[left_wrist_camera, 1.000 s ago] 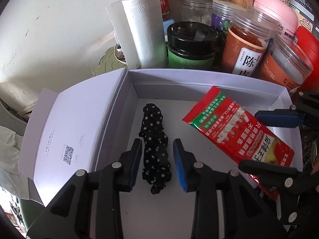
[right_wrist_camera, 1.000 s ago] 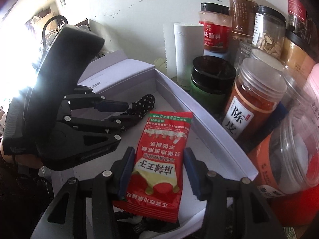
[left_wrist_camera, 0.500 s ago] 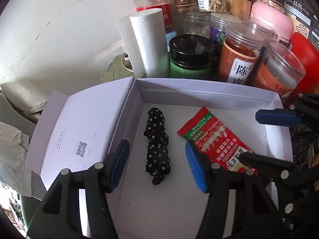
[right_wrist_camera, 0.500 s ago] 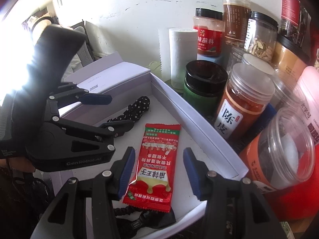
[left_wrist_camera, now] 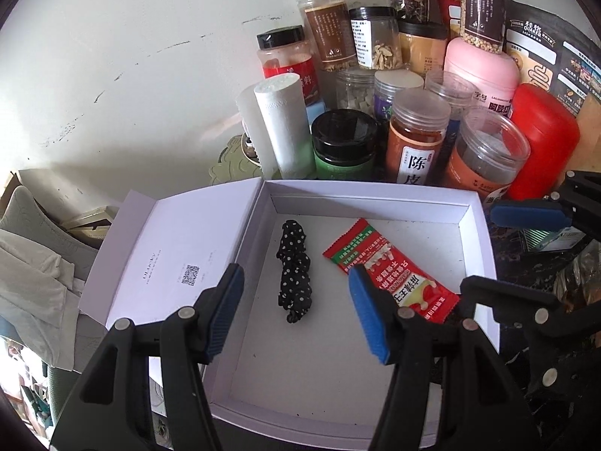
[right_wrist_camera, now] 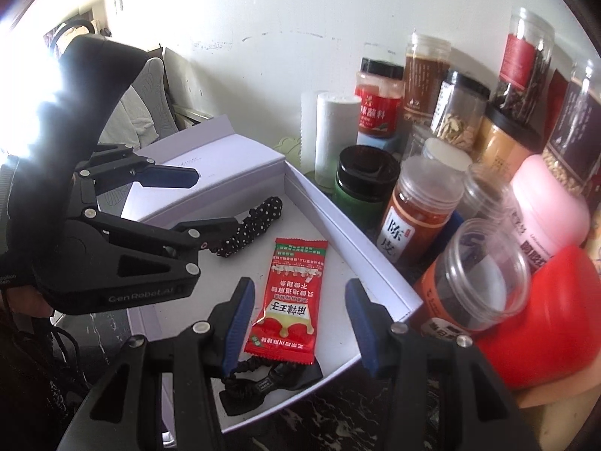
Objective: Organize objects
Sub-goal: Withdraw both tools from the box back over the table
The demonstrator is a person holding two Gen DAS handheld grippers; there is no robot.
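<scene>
A shallow white cardboard box with smooth matte walls and a hinged lid folded out flat to its left is the landmark here. Behind the box's far wall, pressed close along that edge, stands a crowd of jars: clear ribbed plastic ones with screw lids, a glossy black-lidded green one, a rounded pink tub and a red canister. A white embossed paper roll stands upright just beyond the box's far left corner.

Inside the box, a red foil snack packet with crimped saw-tooth ends lies flat and slantwise toward the right wall. A black polka-dot scrunchie, soft and crumpled, lies stretched lengthwise near the left wall, apart from the packet. In the right wrist view a black elastic band with a bow peeks out from under the packet's near end, at the box's near edge.

The left gripper hangs over the near part of the box, jaws spread wide and empty, with bare white floor beneath them. The right gripper is also spread wide and empty, its blue ribbed pads either side of the packet's near end without touching it.
</scene>
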